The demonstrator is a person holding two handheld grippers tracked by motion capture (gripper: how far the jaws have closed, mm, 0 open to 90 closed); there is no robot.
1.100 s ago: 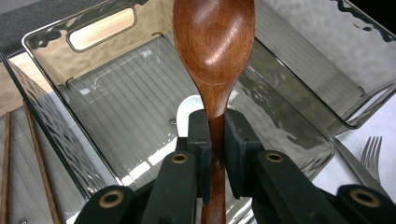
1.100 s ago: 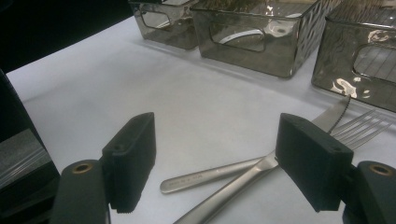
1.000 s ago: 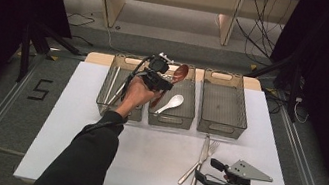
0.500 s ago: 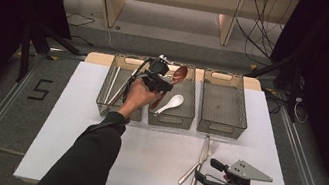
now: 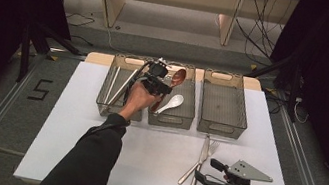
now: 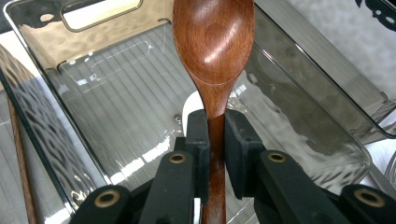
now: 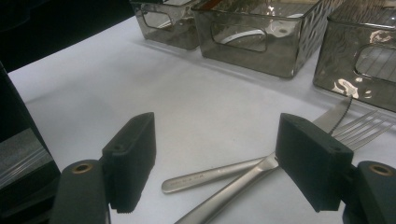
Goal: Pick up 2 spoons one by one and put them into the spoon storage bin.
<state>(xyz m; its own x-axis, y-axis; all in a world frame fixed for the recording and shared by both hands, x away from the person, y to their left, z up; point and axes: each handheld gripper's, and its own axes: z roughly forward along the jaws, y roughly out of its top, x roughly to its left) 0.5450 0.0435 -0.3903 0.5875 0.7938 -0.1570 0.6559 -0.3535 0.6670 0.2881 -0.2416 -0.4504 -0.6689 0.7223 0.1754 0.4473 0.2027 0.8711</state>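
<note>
Little has moved since the earlier frame: left gripper (image 5: pixel 159 85), upper centre of the high view, holds its place over the middle bin (image 5: pixel 189 108), jaws clamped on the wooden spoon (image 6: pixel 214 51) at its neck. Spoon: light, stiff, smooth-finished; the narrow neck is the sound place to grip. Floor marking "5" at left. Right gripper (image 5: pixel 215 178), lower right, jaws apart, empty, beside knife (image 5: pixel 199 164) and fork (image 5: pixel 209 151). No brands legible.

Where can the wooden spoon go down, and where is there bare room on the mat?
The right bin looks empty. The middle bin under the wooden spoon has bare floor behind the white spoon. The mat is bare left of the knife and fork; it is crowded there by the right tongs.
</note>
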